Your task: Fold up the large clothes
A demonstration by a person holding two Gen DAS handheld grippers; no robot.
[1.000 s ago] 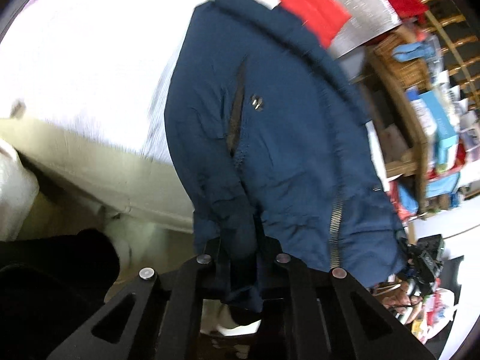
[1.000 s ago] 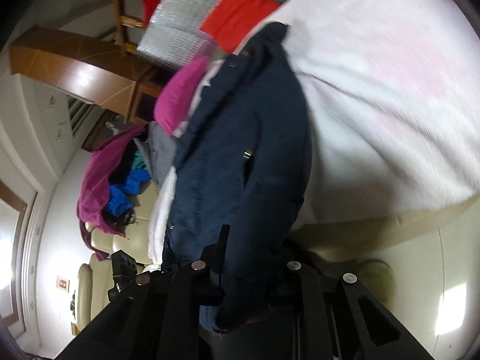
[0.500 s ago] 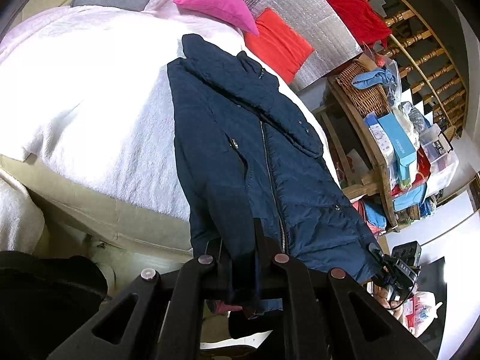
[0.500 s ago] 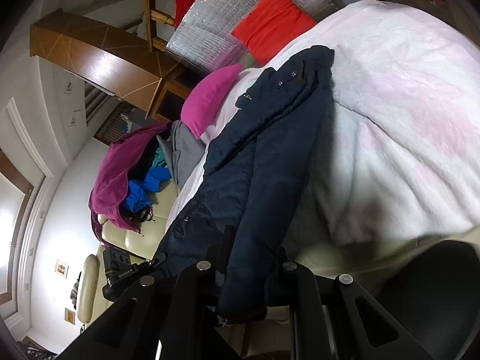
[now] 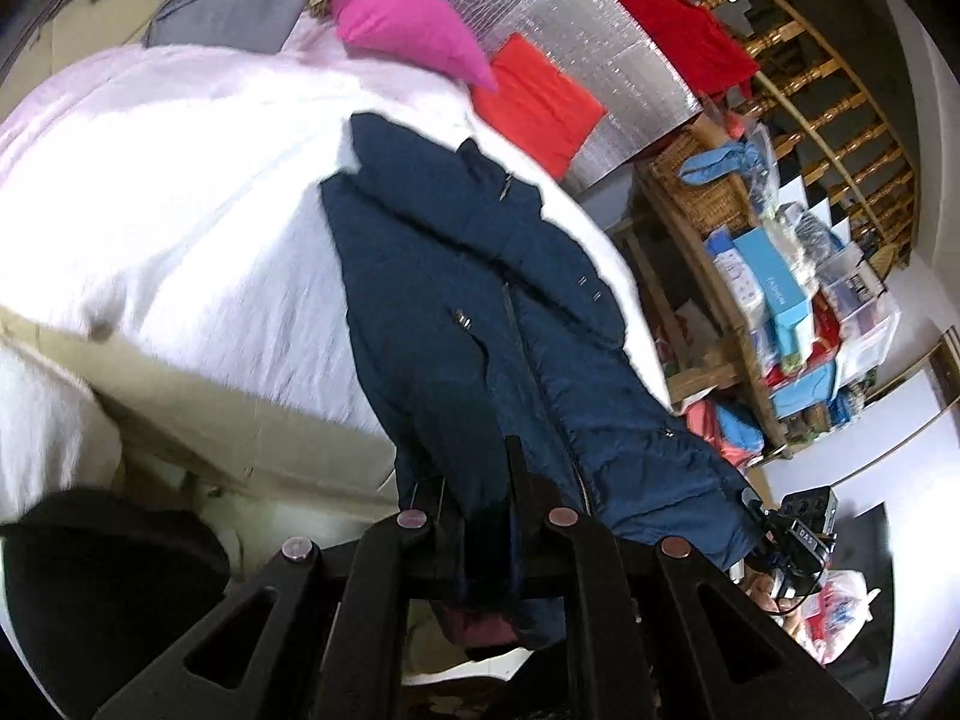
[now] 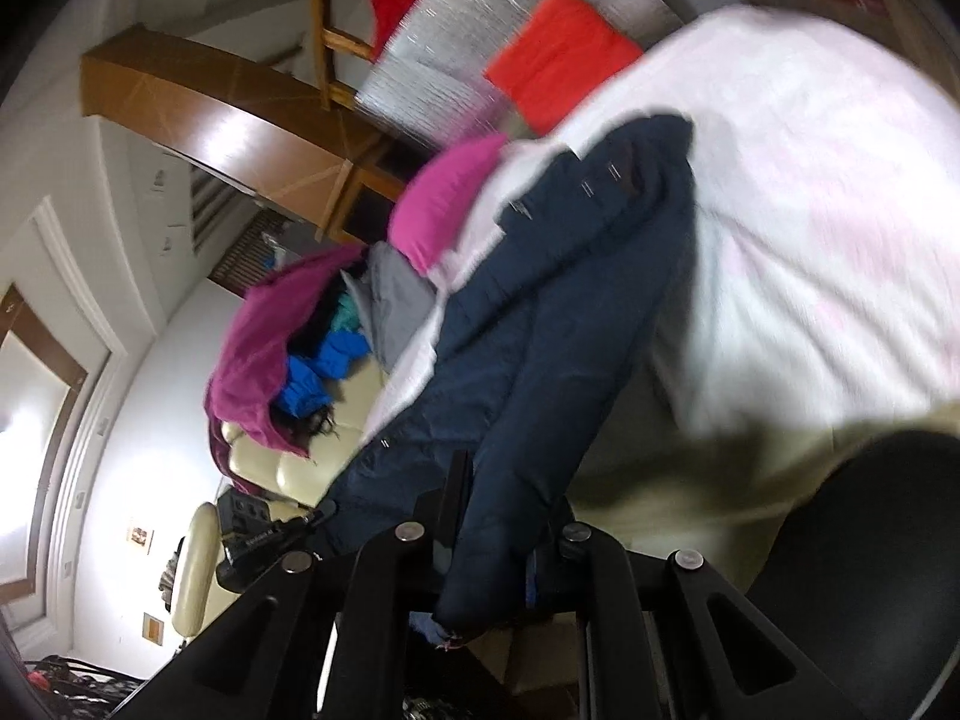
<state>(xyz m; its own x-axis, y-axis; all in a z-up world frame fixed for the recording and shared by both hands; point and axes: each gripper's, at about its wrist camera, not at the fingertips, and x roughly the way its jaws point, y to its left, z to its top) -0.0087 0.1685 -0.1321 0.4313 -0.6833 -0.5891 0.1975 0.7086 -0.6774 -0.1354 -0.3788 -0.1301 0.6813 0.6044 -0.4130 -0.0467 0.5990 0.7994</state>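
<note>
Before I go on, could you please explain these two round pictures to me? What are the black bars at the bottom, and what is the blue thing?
There is no robot here. A person holds one pair of tongs in each hand, and each pair carries a wide camera looking along its fingers. The black bars are the left tongs and the right tongs. Both are shut on one dark blue jacket, whose far part lies on a bed with a white blanket. A pink pillow lies further back.

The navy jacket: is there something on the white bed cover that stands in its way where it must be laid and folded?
Nothing visible does. Both jaws are already closed on the navy jacket, whose upper part lies on the white bed cover. The pink pillow sits apart, beyond the collar.
</note>
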